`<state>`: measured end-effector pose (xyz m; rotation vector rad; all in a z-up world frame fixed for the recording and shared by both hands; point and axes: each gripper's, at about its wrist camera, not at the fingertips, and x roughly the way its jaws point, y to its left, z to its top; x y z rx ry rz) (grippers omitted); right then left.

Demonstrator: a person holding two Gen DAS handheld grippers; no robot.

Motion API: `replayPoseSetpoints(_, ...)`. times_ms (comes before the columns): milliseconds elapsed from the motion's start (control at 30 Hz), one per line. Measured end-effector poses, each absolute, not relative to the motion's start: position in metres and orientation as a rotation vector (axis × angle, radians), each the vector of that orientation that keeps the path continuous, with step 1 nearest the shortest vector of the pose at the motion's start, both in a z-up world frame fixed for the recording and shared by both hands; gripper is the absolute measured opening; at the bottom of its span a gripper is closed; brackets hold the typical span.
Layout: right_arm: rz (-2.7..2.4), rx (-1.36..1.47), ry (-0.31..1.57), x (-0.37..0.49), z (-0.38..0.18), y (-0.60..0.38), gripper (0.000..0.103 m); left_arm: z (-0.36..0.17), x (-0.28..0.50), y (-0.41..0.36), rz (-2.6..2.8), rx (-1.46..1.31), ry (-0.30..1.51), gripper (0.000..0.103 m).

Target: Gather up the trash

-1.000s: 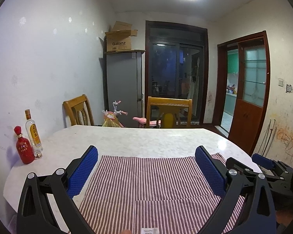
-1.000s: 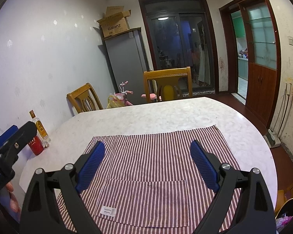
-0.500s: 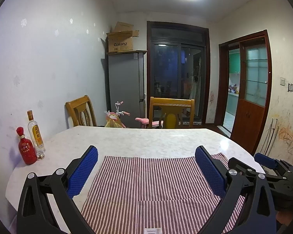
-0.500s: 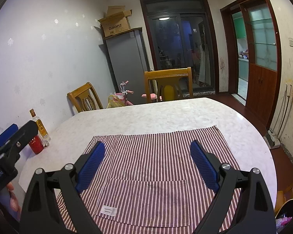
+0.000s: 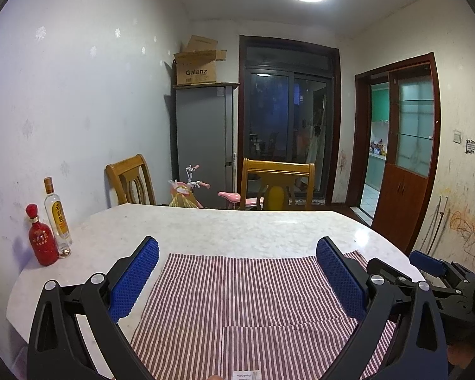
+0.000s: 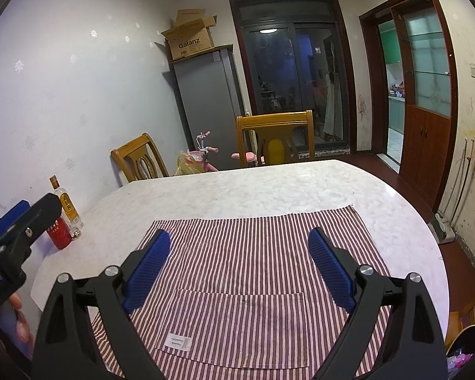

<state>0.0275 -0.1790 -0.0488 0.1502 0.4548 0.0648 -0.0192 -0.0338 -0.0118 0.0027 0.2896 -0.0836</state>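
Note:
No loose trash shows on the table. A red-and-white striped cloth (image 5: 243, 291) (image 6: 256, 266) with a pocket and a small white label (image 6: 177, 342) lies flat on the marble table (image 5: 224, 224) (image 6: 269, 183). My left gripper (image 5: 237, 272) is open and empty, held above the cloth's near edge. My right gripper (image 6: 240, 259) is open and empty above the cloth. Each gripper shows at the edge of the other's view: the right one (image 5: 440, 275), the left one (image 6: 19, 221).
A red bottle (image 5: 42, 239) (image 6: 58, 232) and a clear bottle (image 5: 57, 215) (image 6: 67, 202) stand at the table's left edge by the wall. Two wooden chairs (image 5: 277, 183) (image 5: 131, 179), a pink tricycle (image 5: 193, 191) and a grey fridge (image 5: 204, 139) stand beyond. A dark bin (image 6: 465, 345) sits at lower right.
The left wrist view has tilted slightly up and right; the bottles sit a little higher and further right in it. The right gripper has hardly moved. Both stay open.

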Motion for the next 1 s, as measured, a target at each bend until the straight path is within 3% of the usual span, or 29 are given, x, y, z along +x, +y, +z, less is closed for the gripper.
replayPoseSetpoints(1000, 0.066, 0.143, 0.492, 0.041, -0.055, -0.176, 0.089, -0.017, -0.007, -0.041, -0.051, 0.033, 0.314, 0.097)
